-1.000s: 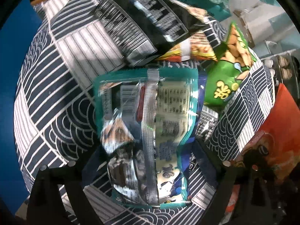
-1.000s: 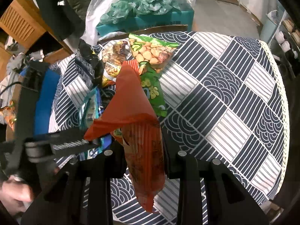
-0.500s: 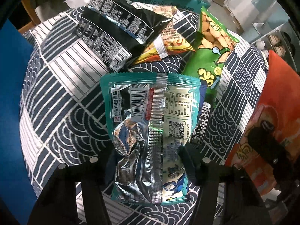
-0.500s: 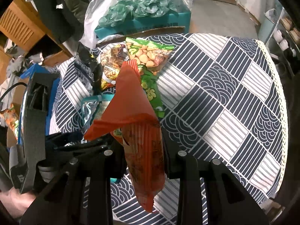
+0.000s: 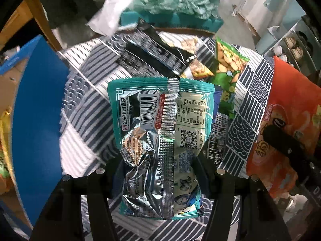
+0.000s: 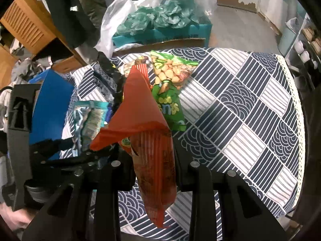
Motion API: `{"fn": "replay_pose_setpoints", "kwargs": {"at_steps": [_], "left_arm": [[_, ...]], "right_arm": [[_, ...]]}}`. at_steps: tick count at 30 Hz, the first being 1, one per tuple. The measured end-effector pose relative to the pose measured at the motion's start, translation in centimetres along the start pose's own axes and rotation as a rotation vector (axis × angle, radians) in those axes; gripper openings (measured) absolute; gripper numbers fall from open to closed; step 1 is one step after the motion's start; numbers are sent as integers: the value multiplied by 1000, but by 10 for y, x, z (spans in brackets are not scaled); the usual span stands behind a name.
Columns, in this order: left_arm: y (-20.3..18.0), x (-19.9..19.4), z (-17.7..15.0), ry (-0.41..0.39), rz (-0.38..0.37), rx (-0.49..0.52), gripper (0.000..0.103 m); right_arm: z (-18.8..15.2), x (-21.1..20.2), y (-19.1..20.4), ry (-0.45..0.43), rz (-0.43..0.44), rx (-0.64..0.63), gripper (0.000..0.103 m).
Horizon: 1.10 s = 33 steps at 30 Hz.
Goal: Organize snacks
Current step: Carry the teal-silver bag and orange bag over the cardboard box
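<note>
A teal snack bag (image 5: 160, 140) with a silver back seam hangs above the table, and my left gripper (image 5: 160, 160) is shut on its lower half. An orange snack bag (image 6: 146, 120) stands folded between the fingers of my right gripper (image 6: 154, 160), which is shut on it. This orange bag (image 5: 284, 124) also shows at the right of the left wrist view. On the patterned tablecloth (image 6: 240, 110) lie a green peanut bag (image 6: 168, 92), a black bag (image 5: 156, 54) and a yellow-orange bag partly under them. From the right wrist view the teal bag (image 6: 92, 120) shows edge-on at left.
A dark blue packet (image 5: 217, 140) lies on the cloth under the lifted teal bag. A blue box (image 5: 38, 110) stands at the table's left edge. Behind the table is a teal carton (image 6: 160, 26) stuffed with green plastic. The table's rim (image 6: 297, 120) curves along the right.
My left gripper closed on the teal bag and lifted it off the cloth, so the table looks farther away. The right gripper rose slightly, still holding the orange bag.
</note>
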<state>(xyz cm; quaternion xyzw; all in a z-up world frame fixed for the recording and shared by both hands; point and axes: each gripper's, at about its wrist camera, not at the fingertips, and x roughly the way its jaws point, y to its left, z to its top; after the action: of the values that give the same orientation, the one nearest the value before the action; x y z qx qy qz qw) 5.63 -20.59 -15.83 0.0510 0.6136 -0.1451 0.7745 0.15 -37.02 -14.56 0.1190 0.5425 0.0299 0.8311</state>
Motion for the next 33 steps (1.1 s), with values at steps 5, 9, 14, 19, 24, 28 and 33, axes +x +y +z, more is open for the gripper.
{"fn": "replay_pose_setpoints", "kwargs": {"at_steps": [5,9,14,19,24,28,33], "left_arm": [[14,-22,-6,-67,32,20,62],[20,-44,-7,-123,63,50,62],[37,-70,-13,-184,90,54,62],[57,-87,-18,-221,105,42,62],[79,-102,-24,-248,118,21,62],[99,-114,-31,-269,117,2,62],[123,-126,-39,-286,119,-29,62]], "right_arm": [[1,-8,17,-17,10,-26,29],[3,-12,32,-28,23,-52,29],[8,-15,53,-34,39,-85,29],[14,-19,78,-45,62,-125,29],[17,-23,102,-53,85,-164,29],[18,-24,122,-56,101,-197,29],[22,-22,148,-51,122,-235,29]]}}
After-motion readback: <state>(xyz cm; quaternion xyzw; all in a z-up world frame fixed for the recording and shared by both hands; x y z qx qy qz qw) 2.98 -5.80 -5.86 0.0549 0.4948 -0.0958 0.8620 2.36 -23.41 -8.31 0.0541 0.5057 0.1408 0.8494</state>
